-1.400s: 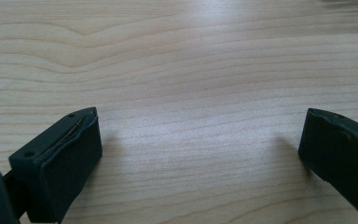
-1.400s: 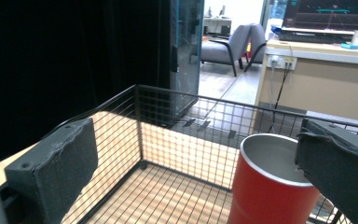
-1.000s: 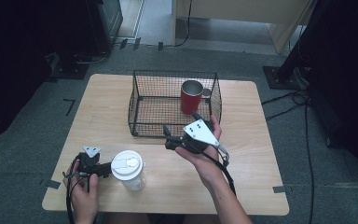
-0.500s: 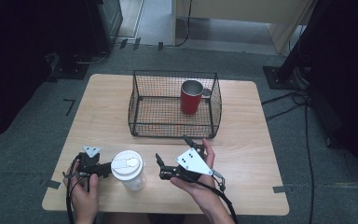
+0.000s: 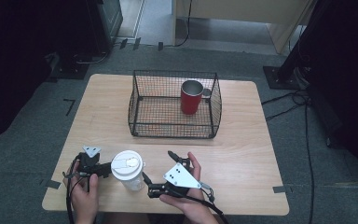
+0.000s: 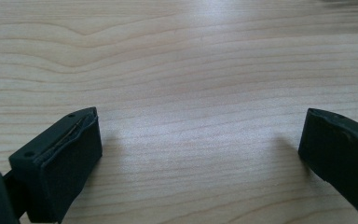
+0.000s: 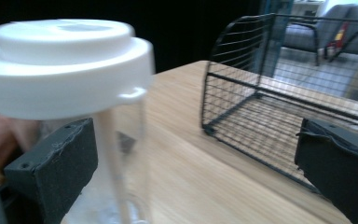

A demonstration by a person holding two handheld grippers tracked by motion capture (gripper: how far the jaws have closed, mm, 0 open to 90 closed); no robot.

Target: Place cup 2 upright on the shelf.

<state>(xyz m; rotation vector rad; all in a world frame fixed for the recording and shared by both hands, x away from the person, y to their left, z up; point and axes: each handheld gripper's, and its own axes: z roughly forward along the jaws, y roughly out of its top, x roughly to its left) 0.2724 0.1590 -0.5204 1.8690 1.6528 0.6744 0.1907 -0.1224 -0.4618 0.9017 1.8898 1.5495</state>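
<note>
A clear plastic cup with a white lid (image 5: pixel 127 169) stands upright near the table's front left; it looms blurred at the left of the right gripper view (image 7: pixel 65 65). My right gripper (image 5: pixel 159 171) is just to its right, jaws open and pointing at it. In its own view the right gripper (image 7: pixel 196 140) has its left jaw beside the cup's wall, and nothing is held. My left gripper (image 5: pixel 93 164) rests just left of the cup. The left gripper (image 6: pixel 200 135) is open over bare wood. A red cup (image 5: pixel 191 97) stands inside a black wire basket (image 5: pixel 175 128).
The basket sits at the table's middle back, its near wall ahead in the right gripper view (image 7: pixel 261 93). The wooden table (image 5: pixel 242 158) has free room on the right and far left. Cables trail over its front edge. Dark equipment surrounds the table on the floor.
My right gripper has come back from the basket's front right corner toward the front edge and swung left, until its open jaws face the lidded cup. The left gripper has stayed put.
</note>
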